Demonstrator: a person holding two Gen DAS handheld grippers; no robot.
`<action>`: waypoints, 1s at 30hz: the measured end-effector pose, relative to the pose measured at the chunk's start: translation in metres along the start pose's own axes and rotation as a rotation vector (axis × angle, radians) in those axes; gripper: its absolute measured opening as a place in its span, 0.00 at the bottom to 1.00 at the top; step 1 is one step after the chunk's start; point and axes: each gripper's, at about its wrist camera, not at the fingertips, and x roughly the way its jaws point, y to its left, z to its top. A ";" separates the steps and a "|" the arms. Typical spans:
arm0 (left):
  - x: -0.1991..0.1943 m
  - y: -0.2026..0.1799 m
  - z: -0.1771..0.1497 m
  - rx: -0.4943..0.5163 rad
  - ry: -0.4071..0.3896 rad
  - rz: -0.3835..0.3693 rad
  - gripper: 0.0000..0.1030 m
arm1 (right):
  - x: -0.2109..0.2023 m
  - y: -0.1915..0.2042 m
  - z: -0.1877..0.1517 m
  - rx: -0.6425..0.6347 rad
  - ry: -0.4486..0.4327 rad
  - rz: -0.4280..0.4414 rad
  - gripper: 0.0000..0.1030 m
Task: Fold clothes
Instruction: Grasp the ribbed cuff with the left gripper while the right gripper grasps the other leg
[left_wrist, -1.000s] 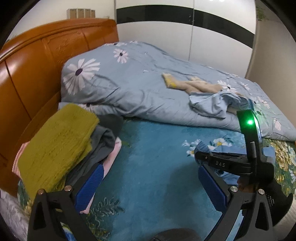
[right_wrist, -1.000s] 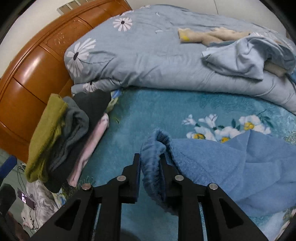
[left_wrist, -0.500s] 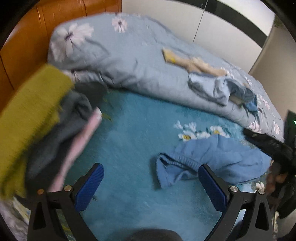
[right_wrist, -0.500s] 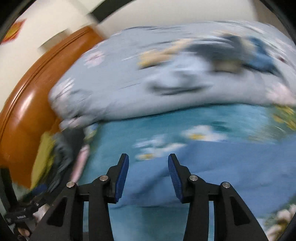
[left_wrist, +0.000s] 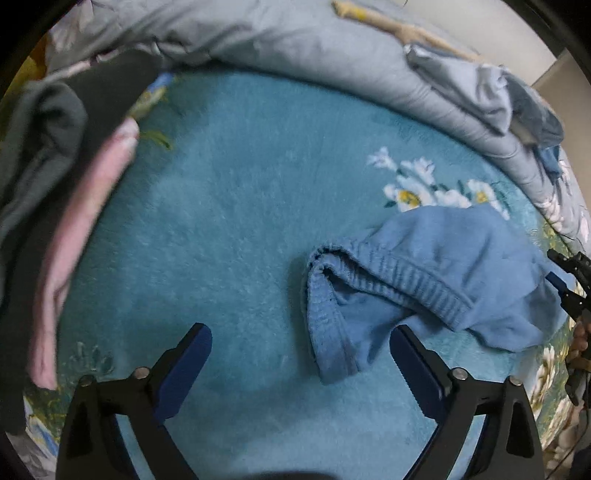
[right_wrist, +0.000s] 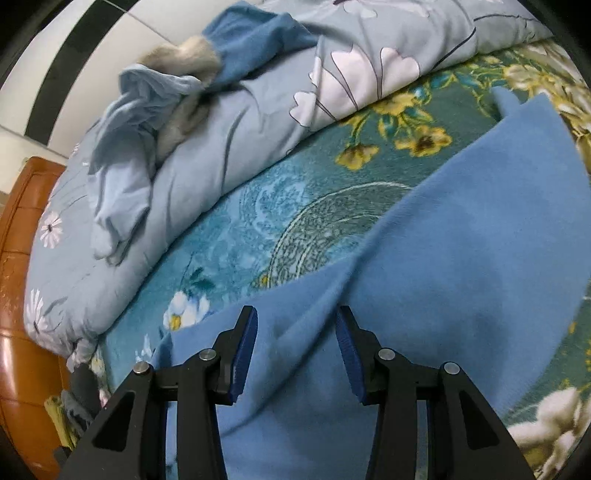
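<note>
Blue pants (left_wrist: 436, 273) crumpled on teal floral bedspread (left_wrist: 229, 221); grey quilt (left_wrist: 295, 48) behind; both grippers' fingers spread, empty.

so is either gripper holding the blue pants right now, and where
Nothing is held. The left gripper and right gripper are both open above the blue pants, gripping no part.

The stack of folded clothes (left_wrist: 55, 192) is blurred and cut off by the left edge.

Your left gripper (left_wrist: 301, 354) hangs with its jaws spread wide, gripping nothing. Your right gripper (right_wrist: 295, 332) is also parted, its pads (right_wrist: 243, 350) empty.
</note>
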 end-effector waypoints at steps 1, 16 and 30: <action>0.005 0.000 0.001 -0.004 0.011 -0.004 0.92 | 0.002 0.001 0.000 0.006 -0.003 -0.015 0.38; 0.025 -0.003 -0.018 -0.092 0.093 -0.138 0.24 | -0.074 -0.018 -0.024 0.035 -0.069 0.116 0.02; -0.036 0.033 -0.057 -0.028 -0.067 -0.147 0.22 | -0.154 -0.052 -0.128 -0.045 -0.034 0.125 0.02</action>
